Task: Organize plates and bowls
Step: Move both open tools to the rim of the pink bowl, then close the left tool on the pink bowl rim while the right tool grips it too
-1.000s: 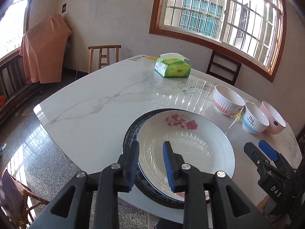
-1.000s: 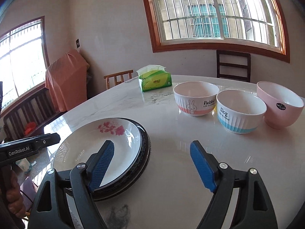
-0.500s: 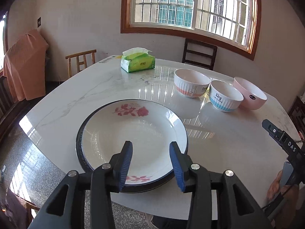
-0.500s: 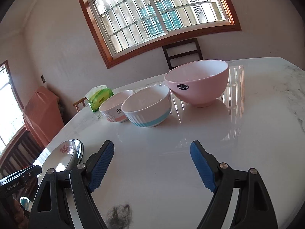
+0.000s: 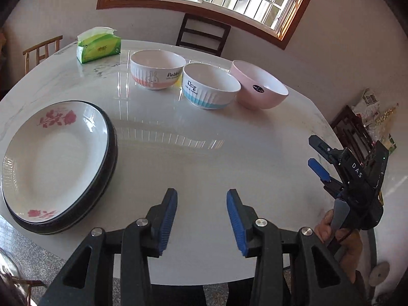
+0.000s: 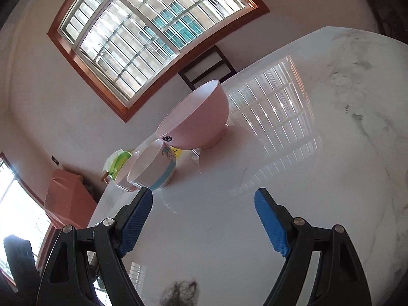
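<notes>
The three bowls, rabbit bowl [image 5: 156, 70], dog bowl [image 5: 210, 86] and pink bowl [image 5: 258, 88], stand in a row ahead of your left gripper [image 5: 201, 216], with the stacked plates [image 5: 54, 163] off to its left. Your right gripper [image 6: 204, 219] is spread wide and empty, your left moderately parted and empty. Plates look done, so nesting the bowls seems next: line one up squarely before closing on its rim, over the glossy marble table [image 5: 204, 153] below a barred window [image 6: 142, 35].

Left wrist view angled down over table [image 5: 204, 137], right rolled, lower — both show bowls [image 5: 211, 89].
</notes>
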Demonstrator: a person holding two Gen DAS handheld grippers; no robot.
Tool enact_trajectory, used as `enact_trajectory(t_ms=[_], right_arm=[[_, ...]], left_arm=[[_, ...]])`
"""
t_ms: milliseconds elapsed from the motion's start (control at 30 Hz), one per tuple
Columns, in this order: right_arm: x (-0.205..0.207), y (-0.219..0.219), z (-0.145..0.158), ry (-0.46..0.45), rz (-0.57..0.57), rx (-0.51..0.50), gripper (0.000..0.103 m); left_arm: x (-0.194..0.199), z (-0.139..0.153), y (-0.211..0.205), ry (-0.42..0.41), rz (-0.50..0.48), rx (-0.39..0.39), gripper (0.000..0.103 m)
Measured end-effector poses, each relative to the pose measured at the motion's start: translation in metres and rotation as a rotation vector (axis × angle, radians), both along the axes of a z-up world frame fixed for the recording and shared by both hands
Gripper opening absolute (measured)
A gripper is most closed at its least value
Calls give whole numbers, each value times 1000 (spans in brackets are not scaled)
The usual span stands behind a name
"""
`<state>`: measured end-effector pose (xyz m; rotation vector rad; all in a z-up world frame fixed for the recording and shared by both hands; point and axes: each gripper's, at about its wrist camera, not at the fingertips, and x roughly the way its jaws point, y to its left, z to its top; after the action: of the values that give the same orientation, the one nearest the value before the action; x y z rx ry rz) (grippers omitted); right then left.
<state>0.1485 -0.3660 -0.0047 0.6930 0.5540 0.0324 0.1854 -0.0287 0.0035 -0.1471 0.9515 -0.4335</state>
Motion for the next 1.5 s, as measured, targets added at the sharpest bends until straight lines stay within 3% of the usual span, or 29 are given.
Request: enact_trajectory(t_ms=[233, 400, 533, 700, 833, 1033, 1300, 1500], right_arm=[[-1, -14, -1, 13, 16, 6, 80], [0, -26, -9, 26, 28, 85, 80], [4, -25, -11, 47, 42, 88, 80], [21, -21, 0, 103, 88, -30, 66], [43, -47, 24, 89, 80, 12, 62], [101, -66, 58, 121, 130, -28, 56], [162, -76, 57, 206, 161, -16, 54], [187, -69, 49, 268, 153, -46, 52]], left_arm=[[19, 0, -34, 98, -73, -79, 41], [50, 34, -53, 61, -96, -133, 41], [78, 57, -69, 3, -80, -106, 41], [123, 76, -91, -22, -77, -96, 41], [169, 86, -106, -38, -55, -84, 41], [230, 74, -132, 7, -63, -15, 41], [281, 41, -147, 109, -51, -4, 41], [294, 31, -155, 126, -48, 27, 41]])
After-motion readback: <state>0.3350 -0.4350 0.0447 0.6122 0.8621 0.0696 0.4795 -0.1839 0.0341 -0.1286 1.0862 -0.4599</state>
